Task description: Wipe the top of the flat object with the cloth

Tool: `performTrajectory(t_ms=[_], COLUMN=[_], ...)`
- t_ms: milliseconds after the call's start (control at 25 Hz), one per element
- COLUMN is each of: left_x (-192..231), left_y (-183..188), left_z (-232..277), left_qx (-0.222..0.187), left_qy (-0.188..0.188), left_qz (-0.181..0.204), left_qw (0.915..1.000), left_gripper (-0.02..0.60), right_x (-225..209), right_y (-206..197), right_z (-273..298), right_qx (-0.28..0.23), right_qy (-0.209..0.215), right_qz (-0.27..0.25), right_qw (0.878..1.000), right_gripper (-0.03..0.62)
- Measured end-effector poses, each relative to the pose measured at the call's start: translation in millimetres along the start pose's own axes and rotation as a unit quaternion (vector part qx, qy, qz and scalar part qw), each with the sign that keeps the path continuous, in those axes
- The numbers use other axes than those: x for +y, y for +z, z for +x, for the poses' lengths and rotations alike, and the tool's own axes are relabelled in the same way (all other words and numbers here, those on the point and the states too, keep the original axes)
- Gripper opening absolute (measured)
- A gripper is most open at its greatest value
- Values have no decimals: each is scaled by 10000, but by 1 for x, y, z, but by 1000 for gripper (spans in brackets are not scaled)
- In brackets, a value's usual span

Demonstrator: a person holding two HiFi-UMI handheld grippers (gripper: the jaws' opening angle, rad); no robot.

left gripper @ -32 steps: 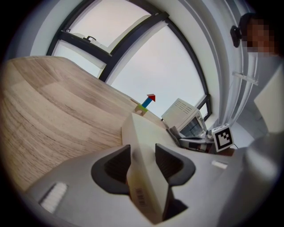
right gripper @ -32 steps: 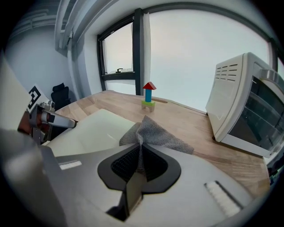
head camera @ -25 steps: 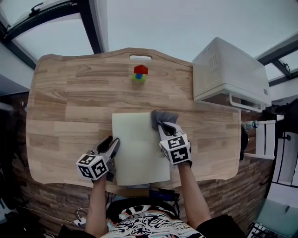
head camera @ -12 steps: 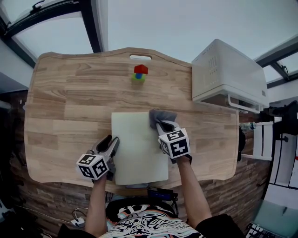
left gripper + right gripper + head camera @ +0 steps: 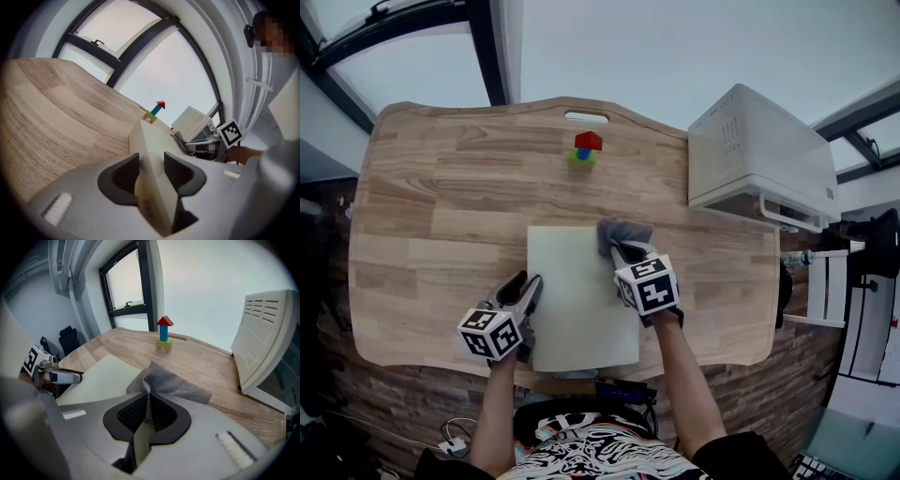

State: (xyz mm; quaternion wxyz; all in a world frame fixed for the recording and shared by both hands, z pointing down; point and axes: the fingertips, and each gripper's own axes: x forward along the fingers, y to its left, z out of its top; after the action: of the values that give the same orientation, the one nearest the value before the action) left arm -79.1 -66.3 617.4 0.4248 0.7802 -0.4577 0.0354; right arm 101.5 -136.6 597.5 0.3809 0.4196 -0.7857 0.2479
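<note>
A flat cream board (image 5: pixel 581 300) lies on the wooden table (image 5: pixel 441 216) in front of the person. My left gripper (image 5: pixel 525 291) is shut on the board's left edge; the left gripper view shows the board (image 5: pixel 150 145) clamped edge-on between the pads. My right gripper (image 5: pixel 623 251) is shut on a grey cloth (image 5: pixel 623 232), which rests at the board's far right corner, partly on the board and partly on the table. In the right gripper view the cloth (image 5: pixel 173 383) bunches up from the jaws, with the board (image 5: pixel 101 378) to its left.
A small tower of coloured blocks (image 5: pixel 584 148) stands near the table's far edge, below a slot (image 5: pixel 586 118) cut in the tabletop. A white boxy appliance (image 5: pixel 764 155) fills the far right corner. A white rack (image 5: pixel 830 281) stands beyond the right edge.
My right gripper has edged slightly left and away from the person, with the cloth still in it. The left gripper has kept its hold on the board's edge.
</note>
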Motion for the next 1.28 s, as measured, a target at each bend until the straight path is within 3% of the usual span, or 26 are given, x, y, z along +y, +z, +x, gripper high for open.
performTrajectory(t_ms=[720, 1000, 1280], left_x=[1, 0, 1], left_y=[-1, -2, -2], left_z=[0, 0, 0], left_qx=[-79, -30, -16], left_qy=[50, 264, 254], left_qz=[-7, 285, 258], left_qw=[10000, 9992, 9993], left_gripper=[196, 196, 196], right_x=[21, 34, 50], right_y=[13, 18, 25], right_z=[12, 17, 23], right_qx=[6, 27, 35], right_qy=[120, 225, 364], right_qz=[-263, -355, -473], right_qw=[9996, 9991, 9982], right_gripper=[9, 9, 9])
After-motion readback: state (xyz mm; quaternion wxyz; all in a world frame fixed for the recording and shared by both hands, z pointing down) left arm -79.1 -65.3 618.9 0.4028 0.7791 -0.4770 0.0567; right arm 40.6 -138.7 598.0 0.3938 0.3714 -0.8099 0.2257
